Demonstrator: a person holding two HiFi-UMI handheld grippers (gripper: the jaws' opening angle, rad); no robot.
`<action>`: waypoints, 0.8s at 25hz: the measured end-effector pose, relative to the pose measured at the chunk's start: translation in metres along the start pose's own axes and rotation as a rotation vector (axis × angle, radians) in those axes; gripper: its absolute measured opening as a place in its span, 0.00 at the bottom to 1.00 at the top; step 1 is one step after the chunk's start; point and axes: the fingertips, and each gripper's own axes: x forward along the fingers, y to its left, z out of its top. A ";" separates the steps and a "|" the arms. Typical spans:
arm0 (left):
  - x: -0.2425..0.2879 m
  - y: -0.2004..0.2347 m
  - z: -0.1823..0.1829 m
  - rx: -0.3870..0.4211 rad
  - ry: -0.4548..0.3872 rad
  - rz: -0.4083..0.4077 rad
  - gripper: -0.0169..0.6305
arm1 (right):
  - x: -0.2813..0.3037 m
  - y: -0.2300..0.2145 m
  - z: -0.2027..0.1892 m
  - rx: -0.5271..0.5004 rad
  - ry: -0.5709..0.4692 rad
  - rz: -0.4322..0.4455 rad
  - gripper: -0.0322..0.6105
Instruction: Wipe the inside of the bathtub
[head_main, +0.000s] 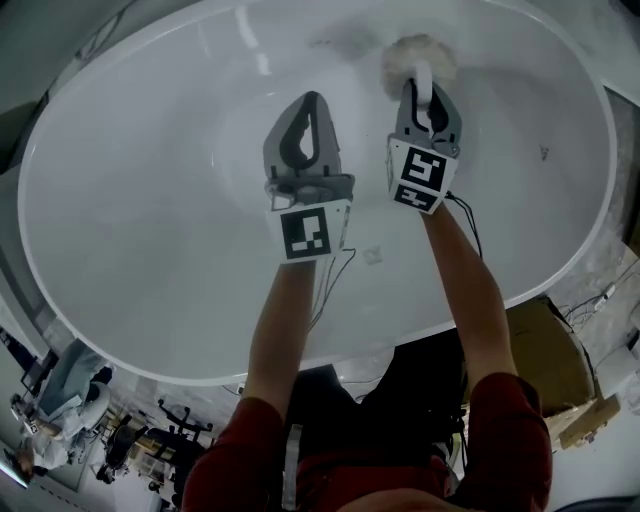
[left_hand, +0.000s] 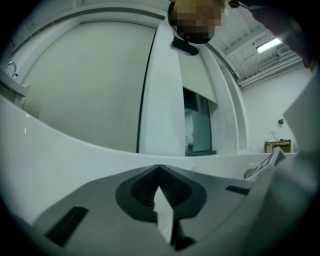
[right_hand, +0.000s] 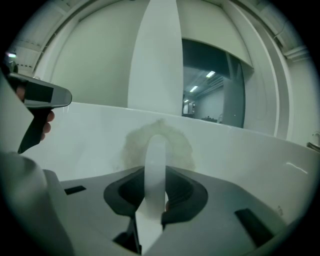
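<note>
Bathtub (head_main: 130, 200) glossy, smooth; pad (head_main: 405, 52) fluffy on smooth plastic handle (right_hand: 156, 160); left gripper (head_main: 312, 98), right gripper (head_main: 427, 98) matt grey plastic.

No words, brands or numbers legible anywhere. Only black-and-white coded squares: one marker (head_main: 306, 232) on my left gripper (head_main: 311, 98), another marker (head_main: 421, 171) on my right gripper (head_main: 421, 82).

The white oval bathtub (head_main: 130, 200) bears a fluffy round pad (head_main: 415, 55) pressed against its far inner wall, and a small pale square thing (head_main: 372, 255) lies on its near inner slope.
</note>
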 end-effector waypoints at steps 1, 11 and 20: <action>-0.007 0.012 0.005 -0.001 -0.002 0.009 0.05 | -0.004 0.016 0.004 0.000 0.002 0.012 0.20; -0.081 0.163 0.043 0.000 -0.034 0.139 0.05 | -0.025 0.191 0.060 -0.036 -0.036 0.157 0.20; -0.138 0.313 0.063 0.037 -0.042 0.274 0.05 | -0.022 0.370 0.109 -0.016 -0.099 0.314 0.19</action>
